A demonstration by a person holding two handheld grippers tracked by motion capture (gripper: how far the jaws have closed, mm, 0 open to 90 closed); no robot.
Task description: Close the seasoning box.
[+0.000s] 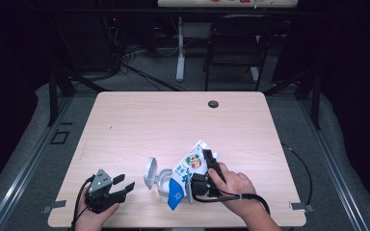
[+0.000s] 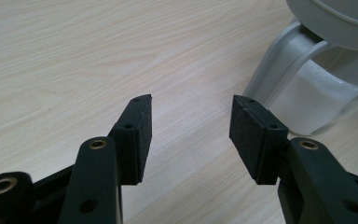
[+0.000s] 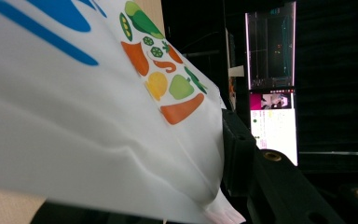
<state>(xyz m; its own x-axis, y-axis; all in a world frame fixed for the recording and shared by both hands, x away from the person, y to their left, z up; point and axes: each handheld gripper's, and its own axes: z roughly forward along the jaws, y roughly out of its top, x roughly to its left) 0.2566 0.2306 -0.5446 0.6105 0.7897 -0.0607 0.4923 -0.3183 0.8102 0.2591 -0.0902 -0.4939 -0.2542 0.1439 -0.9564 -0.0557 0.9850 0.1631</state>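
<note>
A white pouch (image 1: 189, 168) with blue print and a vegetable picture is tilted above the table's front edge, and my right gripper (image 1: 201, 163) is shut on it. In the right gripper view the pouch (image 3: 98, 116) covers the left jaw, and one black finger (image 3: 240, 158) presses its right side. A grey-white container (image 1: 163, 184) with its flip lid (image 1: 150, 172) open stands just left of the pouch's lower blue end. My left gripper (image 1: 126, 183) rests at the front left, open with nothing between its jaws and pointing at the container (image 2: 317, 79). In its own view the left gripper (image 2: 191, 126) hovers over bare wood.
The light wooden table (image 1: 173, 120) has a dark cable hole (image 1: 213, 104) near its far edge. A black chair (image 1: 236, 43) and a desk leg (image 1: 180, 48) stand beyond it. A lit monitor (image 3: 272, 93) shows in the right gripper view.
</note>
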